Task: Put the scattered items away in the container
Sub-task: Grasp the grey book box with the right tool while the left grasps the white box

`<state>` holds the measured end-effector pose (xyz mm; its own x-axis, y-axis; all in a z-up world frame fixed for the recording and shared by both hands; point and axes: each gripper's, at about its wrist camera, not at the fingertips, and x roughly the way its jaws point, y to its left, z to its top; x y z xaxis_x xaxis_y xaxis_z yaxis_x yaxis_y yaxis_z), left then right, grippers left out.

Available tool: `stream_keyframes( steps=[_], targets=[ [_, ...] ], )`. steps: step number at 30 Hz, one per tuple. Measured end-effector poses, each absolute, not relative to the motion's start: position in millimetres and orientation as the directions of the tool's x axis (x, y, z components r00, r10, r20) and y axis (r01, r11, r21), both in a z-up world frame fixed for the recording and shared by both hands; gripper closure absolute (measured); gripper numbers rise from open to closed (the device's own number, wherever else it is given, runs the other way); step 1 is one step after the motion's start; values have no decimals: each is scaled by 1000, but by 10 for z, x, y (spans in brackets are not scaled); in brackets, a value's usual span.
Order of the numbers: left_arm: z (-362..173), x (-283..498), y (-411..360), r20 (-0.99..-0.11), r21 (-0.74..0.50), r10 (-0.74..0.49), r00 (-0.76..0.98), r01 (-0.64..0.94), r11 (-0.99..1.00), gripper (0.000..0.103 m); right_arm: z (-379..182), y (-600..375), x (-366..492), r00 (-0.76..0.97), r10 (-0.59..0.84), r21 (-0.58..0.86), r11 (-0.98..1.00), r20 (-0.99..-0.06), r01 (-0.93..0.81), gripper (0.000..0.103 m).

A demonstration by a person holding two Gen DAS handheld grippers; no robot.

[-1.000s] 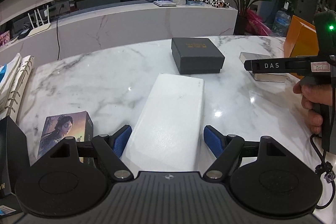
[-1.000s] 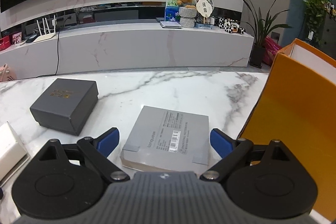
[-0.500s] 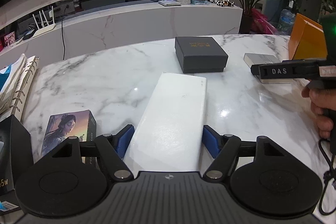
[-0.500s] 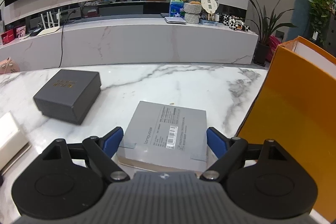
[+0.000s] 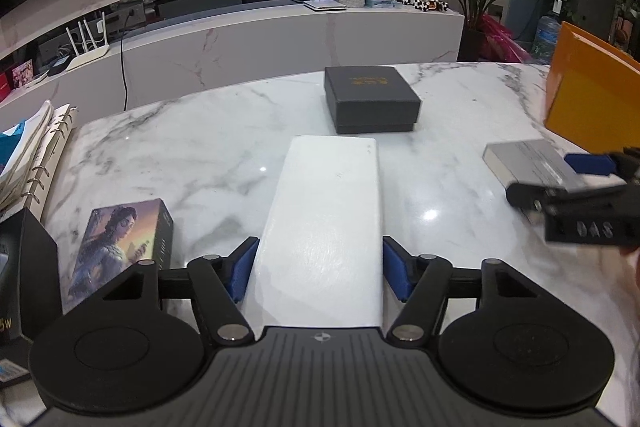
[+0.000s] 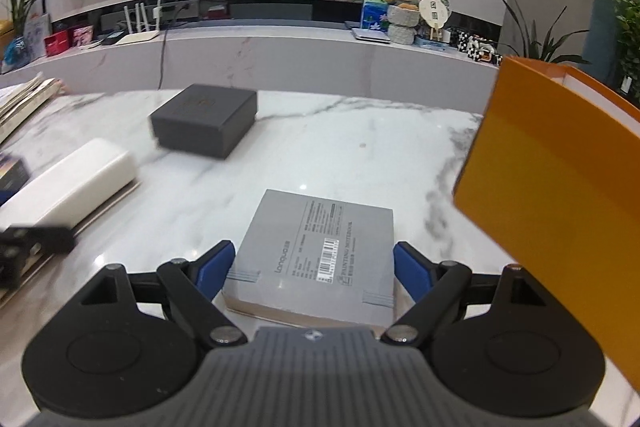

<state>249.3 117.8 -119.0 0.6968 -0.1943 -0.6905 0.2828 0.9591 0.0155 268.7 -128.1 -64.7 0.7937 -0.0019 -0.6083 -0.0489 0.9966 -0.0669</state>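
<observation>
The left gripper point(image 5: 316, 269) sits low over the near edge of the marble table point(image 5: 192, 163) with its jaws closing around the near end of a long white box point(image 5: 326, 223); the left blue pad looks to be touching the box's side, the right one just beside it, so whether it has a real hold I cannot tell. The right gripper point(image 6: 314, 269) straddles the near end of a grey notebook point(image 6: 316, 247) lying flat near the table's right edge; its blue pads point(image 6: 218, 267) stand a little off both sides, not pressing. Left of the white box, near the left edge, lies a small illustrated box point(image 5: 120, 247), with a ring binder point(image 5: 36, 163) further along that edge. Beyond the white box, toward the far edge, rests a dark grey gift box point(image 5: 370, 99). The orange container point(image 6: 560, 179) stands at the right edge, just beside the notebook
</observation>
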Motion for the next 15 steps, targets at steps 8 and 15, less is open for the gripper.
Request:
stream_keyframes(
  steps=[8, 15],
  targets=[
    [-1180, 2234, 1013, -695, 16, -176, 697, 260, 966, 33, -632, -1436, 2061, 770, 69, -41, 992, -635, -123, 19],
    [-1168, 1984, 925, -696, 9, -127, 707, 185, 983, 33, -618, -1633, 1633, 766, 96, -41, 987, -636, -158, 19]
  ],
)
